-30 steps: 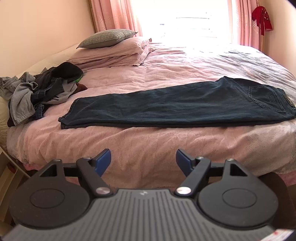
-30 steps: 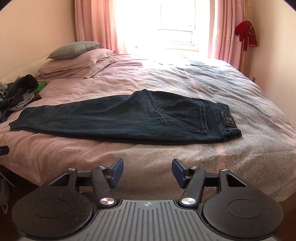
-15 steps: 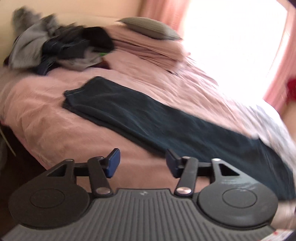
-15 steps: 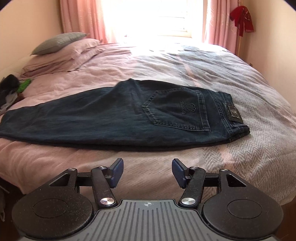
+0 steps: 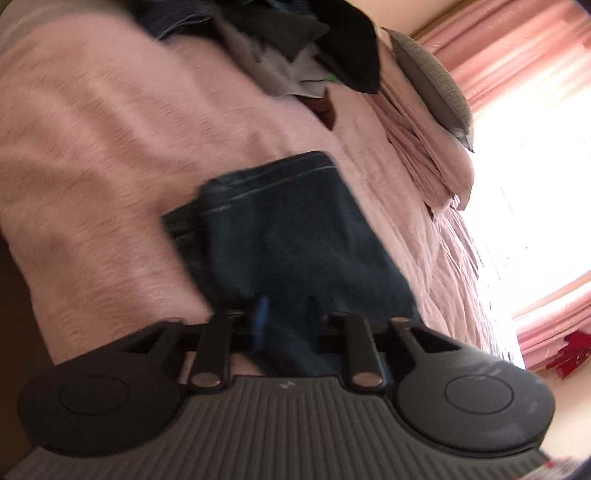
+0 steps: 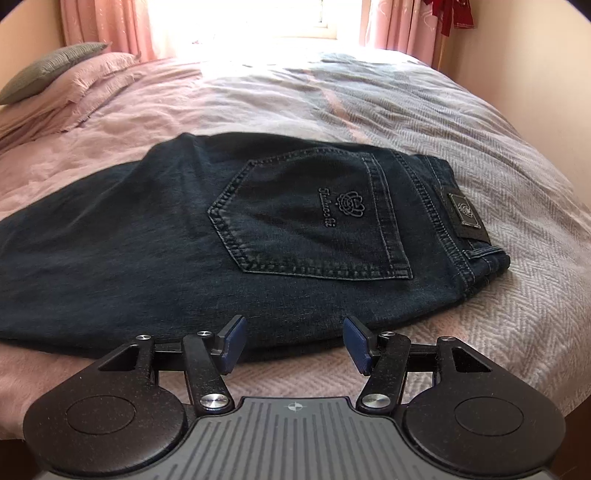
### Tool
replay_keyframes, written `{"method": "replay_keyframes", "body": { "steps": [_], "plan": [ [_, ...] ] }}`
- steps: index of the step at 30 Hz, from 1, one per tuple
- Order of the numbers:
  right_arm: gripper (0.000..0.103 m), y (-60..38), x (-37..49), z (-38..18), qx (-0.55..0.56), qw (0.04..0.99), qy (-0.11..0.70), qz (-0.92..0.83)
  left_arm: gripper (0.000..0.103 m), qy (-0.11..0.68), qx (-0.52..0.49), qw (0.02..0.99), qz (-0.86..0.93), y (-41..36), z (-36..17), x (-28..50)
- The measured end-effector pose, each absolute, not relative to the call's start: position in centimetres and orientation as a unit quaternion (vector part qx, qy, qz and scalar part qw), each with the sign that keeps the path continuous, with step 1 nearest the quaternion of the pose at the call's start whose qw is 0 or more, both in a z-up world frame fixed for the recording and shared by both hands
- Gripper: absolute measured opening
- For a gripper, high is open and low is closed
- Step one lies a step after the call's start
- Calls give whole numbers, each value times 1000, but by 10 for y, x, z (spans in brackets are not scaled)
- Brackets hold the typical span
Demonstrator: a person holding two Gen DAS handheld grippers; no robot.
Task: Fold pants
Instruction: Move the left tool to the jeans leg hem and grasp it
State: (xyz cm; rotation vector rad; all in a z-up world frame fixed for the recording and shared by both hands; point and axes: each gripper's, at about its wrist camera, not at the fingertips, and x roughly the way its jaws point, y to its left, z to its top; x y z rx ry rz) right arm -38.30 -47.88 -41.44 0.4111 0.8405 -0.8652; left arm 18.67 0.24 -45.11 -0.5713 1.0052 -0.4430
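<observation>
Dark blue jeans (image 6: 147, 240) lie flat across the pink bed (image 6: 369, 96), waist end to the right with a back pocket (image 6: 314, 214) facing up. My right gripper (image 6: 293, 343) hovers at the near edge of the seat, open, nothing between its pads. The left wrist view is blurred and tilted. It shows the leg end of the jeans (image 5: 295, 229), hem (image 5: 266, 173) toward the far side. My left gripper (image 5: 288, 314) is low over that leg and its jaws are closing, with a narrow gap left. Denim shows behind the gap; no pinch is visible.
A heap of dark and grey clothes (image 5: 295, 48) lies on the bed beyond the hem. A grey pillow (image 5: 432, 81) tops pink pillows at the head. Pink curtains (image 6: 103, 26) frame a bright window, and a red cloth (image 6: 448, 14) hangs at the far right.
The left gripper swept toward the leg end, dropped, rolled, and narrowed its jaws. The right gripper came closer and lower to the seat of the jeans, its opening unchanged.
</observation>
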Motion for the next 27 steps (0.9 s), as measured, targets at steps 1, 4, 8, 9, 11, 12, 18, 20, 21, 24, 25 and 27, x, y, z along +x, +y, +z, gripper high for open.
{"method": "replay_keyframes", "body": {
  "steps": [1,4,8,9,11,12,18,20,21,24,25,27],
  "plan": [
    [55,-480,-383,-416,190,802,394,-407,6,476,-279,809,-203,14,-456,185],
    [55,-483,-387,-420,193,799,392,-414,12,475,-321,799,-183,43,-456,176],
    [55,-489,-390,-420,207,795,389,-418,40,450,-301,818,-194,44,-440,173],
    [55,-490,-389,-419,207,794,388,-420,41,448,-299,820,-193,41,-442,176],
    [55,-490,-388,-417,202,795,385,-422,41,446,-312,816,-196,35,-448,180],
    [55,-489,-388,-417,198,796,385,-423,41,446,-318,813,-197,32,-452,182],
    [55,-490,-394,-417,194,792,385,-431,40,432,-382,796,-187,37,-479,183],
    [55,-494,-399,-419,205,789,382,-436,40,423,-412,786,-182,41,-485,181],
    [55,-495,-401,-420,210,787,381,-438,38,419,-414,787,-182,38,-484,182],
    [55,-499,-404,-420,216,788,375,-438,34,409,-382,807,-189,23,-475,185],
    [55,-500,-406,-420,214,789,373,-438,21,408,-362,817,-187,19,-470,185],
    [55,-500,-410,-419,209,791,369,-441,8,398,-325,838,-182,12,-464,183]
  ]
}}
